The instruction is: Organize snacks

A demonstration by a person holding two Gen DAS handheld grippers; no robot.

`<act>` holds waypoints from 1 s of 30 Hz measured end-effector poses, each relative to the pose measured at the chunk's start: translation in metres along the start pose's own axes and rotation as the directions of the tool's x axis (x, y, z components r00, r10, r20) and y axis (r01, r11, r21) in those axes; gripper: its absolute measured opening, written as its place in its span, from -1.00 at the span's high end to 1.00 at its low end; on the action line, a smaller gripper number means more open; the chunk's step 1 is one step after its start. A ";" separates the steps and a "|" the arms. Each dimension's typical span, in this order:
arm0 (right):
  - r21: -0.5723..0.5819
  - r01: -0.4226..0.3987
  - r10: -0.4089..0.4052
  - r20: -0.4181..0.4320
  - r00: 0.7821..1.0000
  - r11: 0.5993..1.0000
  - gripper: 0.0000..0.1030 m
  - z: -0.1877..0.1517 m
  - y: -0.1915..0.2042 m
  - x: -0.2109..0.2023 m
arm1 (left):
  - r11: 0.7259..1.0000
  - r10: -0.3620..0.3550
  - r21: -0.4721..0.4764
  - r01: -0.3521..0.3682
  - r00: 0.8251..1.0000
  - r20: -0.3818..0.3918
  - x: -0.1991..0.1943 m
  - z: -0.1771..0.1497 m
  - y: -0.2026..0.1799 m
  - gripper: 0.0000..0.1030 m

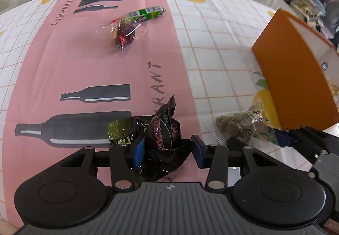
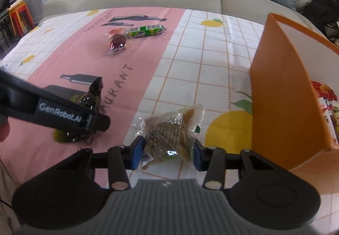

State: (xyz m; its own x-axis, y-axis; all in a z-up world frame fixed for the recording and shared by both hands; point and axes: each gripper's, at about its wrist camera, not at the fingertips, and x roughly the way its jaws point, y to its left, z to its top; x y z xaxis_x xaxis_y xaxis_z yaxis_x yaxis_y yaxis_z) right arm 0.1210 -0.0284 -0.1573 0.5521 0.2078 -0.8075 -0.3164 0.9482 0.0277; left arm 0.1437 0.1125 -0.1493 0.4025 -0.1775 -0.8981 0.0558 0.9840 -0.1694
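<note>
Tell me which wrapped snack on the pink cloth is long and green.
The green tube-shaped packet at the far end; the neighbouring clear-wrapped red sweet is round.

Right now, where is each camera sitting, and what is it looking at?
Left wrist: sits on the left gripper, looking down at a dark shiny wrapped snack between its blue pads.
Right wrist: sits on the right gripper, looking down at a clear crinkly snack bag; the left gripper's black finger shows.
Both see the orange box and green sausage stick.
</note>
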 end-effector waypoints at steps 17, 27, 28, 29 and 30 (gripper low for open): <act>0.044 -0.017 0.010 0.166 0.986 0.999 0.24 0.020 -0.013 -0.082 | 0.992 -0.114 -0.041 0.122 0.979 0.170 -0.087 0.009 -0.031 0.00; 0.074 0.042 -0.058 0.224 0.973 0.996 0.24 0.029 -0.083 -0.146 | 0.953 -0.290 0.149 0.265 0.939 0.183 -0.109 0.049 -0.127 0.00; 0.069 0.058 -0.072 0.220 0.973 0.996 0.24 0.031 -0.091 -0.149 | 0.945 -0.308 0.169 0.279 0.935 0.177 -0.108 0.053 -0.138 0.00; 0.064 0.077 -0.089 0.217 0.972 0.995 0.24 0.032 -0.101 -0.153 | 0.935 -0.330 0.191 0.298 0.929 0.165 -0.104 0.057 -0.151 0.00; 0.060 0.095 -0.106 0.212 0.971 0.994 0.24 0.033 -0.112 -0.156 | 0.927 -0.348 0.206 0.314 0.925 0.156 -0.101 0.061 -0.162 0.00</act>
State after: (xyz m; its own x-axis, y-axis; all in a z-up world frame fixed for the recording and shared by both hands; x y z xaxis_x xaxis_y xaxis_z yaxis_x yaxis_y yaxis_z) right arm 0.0958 -0.1589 -0.0144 0.7336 0.1522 -0.6623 -0.2156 0.9764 -0.0144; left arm 0.1503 -0.0276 -0.0065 0.4949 -0.5034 -0.7083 0.3661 0.8600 -0.3555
